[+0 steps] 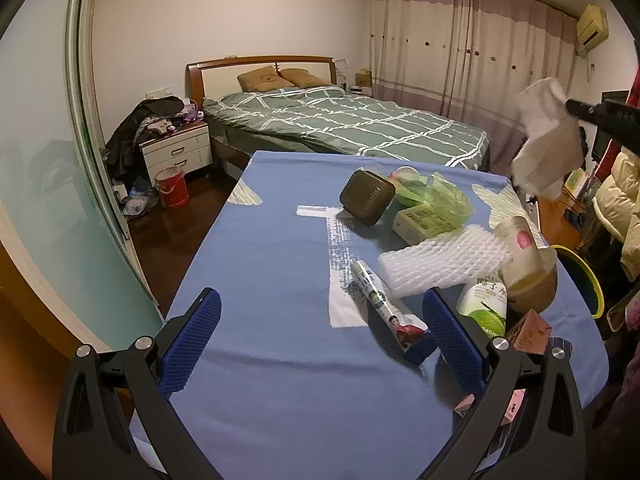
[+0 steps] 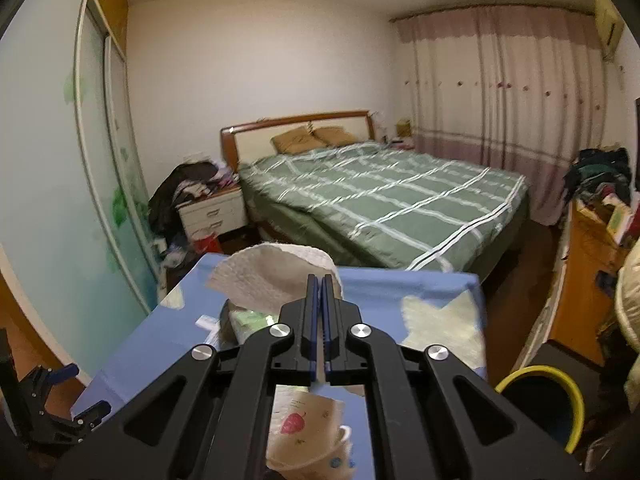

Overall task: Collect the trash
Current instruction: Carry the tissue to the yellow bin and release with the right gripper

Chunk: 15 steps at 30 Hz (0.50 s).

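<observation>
Pinching paper towel [image 2: 276, 276], right fingers [image 2: 319, 280] fully closed | left fingers [image 1: 208, 336] spread wide, empty

A home bedroom: at my twelve o'clock a bed [image 2: 384, 196] with green checked quilt, nightstand [image 2: 212, 212] at ten, curtains [image 2: 500, 92] at two, wardrobe doors [image 2: 60, 184] at nine.

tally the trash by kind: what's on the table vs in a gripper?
Paper towel, clamped in right gripper: 1
Foam fruit net: 1
Green plastic bag: 1
Small cartons or boxes: 3
Paper cups: 1
Printed wrapper: 1
Dark case: 1
Total: 9
Left gripper holds none.
</observation>
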Available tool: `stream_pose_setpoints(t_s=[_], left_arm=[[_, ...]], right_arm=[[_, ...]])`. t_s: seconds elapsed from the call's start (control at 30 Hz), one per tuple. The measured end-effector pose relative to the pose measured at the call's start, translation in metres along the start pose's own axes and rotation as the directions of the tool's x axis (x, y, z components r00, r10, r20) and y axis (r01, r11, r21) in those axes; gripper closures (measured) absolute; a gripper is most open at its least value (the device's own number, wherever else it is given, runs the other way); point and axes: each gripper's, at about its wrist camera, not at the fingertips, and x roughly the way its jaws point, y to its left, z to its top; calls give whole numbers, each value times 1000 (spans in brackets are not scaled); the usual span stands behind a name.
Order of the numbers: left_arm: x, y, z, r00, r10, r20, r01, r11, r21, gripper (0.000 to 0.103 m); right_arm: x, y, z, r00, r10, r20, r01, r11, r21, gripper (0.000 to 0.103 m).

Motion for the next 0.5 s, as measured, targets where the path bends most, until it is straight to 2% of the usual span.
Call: stream_pose_setpoints(t_s=[0.27, 0.5], left_arm=[[1, -22, 1, 998, -57, 4, 57, 997, 44, 4], [3, -52, 3, 994, -113, 3, 112, 989, 92, 4]], right_arm=[[-31, -56, -1, 989, -145, 26, 144, 988, 48, 101], [-42, -130, -30, 958, -285, -42, 288, 949, 127, 101]])
